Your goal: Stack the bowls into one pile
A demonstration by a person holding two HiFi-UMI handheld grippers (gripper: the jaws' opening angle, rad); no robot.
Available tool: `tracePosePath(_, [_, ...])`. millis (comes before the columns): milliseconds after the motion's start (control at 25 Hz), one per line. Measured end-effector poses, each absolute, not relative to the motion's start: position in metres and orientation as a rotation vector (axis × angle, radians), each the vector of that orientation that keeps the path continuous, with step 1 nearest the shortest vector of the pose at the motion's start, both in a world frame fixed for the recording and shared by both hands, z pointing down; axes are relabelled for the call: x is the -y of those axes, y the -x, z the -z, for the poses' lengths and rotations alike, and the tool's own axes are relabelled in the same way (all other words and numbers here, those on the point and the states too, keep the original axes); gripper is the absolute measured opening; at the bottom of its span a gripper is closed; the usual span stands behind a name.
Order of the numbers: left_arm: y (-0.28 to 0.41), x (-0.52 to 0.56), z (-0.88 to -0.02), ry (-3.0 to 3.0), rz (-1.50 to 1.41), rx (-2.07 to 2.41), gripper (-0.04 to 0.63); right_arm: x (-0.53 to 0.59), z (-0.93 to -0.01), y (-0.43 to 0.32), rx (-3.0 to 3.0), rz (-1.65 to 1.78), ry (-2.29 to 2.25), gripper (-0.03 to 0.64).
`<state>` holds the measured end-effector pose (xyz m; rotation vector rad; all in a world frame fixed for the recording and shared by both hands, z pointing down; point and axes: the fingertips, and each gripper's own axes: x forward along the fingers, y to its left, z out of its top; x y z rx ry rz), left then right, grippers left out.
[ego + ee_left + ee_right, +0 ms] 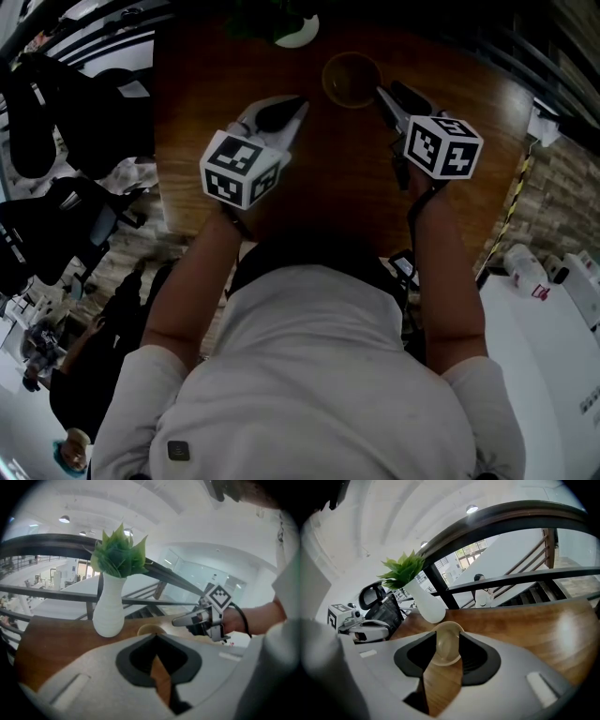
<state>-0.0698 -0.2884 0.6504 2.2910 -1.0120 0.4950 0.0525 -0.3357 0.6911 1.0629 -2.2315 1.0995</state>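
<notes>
A tan bowl (352, 80) stands on the brown wooden table (197, 103) at its far side; whether others are nested in it I cannot tell. My right gripper (382, 96) is at the bowl's right rim, open, and in the right gripper view the bowl (446, 651) shows through the gap between its jaws (447, 634) with no pad pressing on it. My left gripper (292, 108) hovers to the left of the bowl, tips together and empty. In the left gripper view the bowl (150, 630) peeks just past the closed tips (155, 637), with the right gripper (187, 619) beyond.
A white vase with green leaves (298, 30) stands behind the bowl near the table's far edge, also the vase (108, 613) and the vase (426, 603) in the gripper views. A dark railing (56, 541) runs behind the table. Office chairs (56, 216) stand left.
</notes>
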Motion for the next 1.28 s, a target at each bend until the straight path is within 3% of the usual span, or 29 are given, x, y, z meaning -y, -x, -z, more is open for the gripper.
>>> tracePosePath(520, [0.064, 0.263, -0.587, -2.365, -0.46, 1.058, 0.005, 0.308, -0.62, -0.057, 2.339, -0.988, -1.064, 0.009])
tracePosePath(1280, [0.08, 0.16, -0.437, -2.593, -0.346, 1.142, 0.005, 0.192, -0.461, -0.042, 2.545, -0.721, -1.138, 0.008])
